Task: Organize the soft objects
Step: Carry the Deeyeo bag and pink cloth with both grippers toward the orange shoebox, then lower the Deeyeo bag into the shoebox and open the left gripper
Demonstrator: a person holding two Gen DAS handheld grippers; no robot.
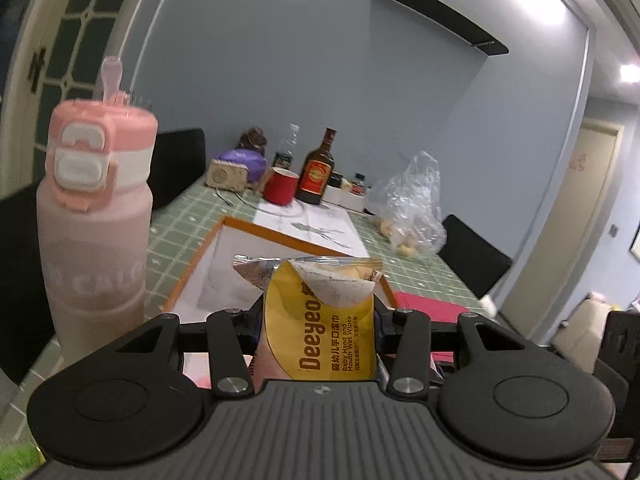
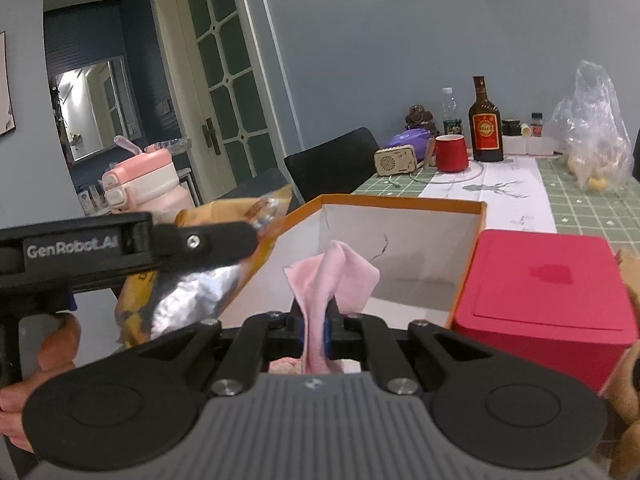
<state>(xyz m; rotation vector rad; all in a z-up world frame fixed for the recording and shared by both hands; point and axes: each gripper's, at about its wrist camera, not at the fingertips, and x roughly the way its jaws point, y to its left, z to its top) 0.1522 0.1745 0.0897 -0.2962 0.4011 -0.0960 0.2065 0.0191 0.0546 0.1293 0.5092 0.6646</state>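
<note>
Left hand-held gripper [image 1: 320,320]: pinching yellow wipes pack [image 1: 320,328].
Right hand-held gripper [image 2: 316,328]: pinching pink cloth [image 2: 332,280] before orange box [image 2: 400,204].

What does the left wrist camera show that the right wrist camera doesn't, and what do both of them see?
Only the left wrist view shows the printed yellow front of the wipes pack held in the left gripper, and the black wall shelf.

Only the right wrist view shows the pink cloth pinched in the right gripper, the red box and the glass door.

Both show the orange-rimmed box, pink bottle, red mug and plastic bag.
</note>
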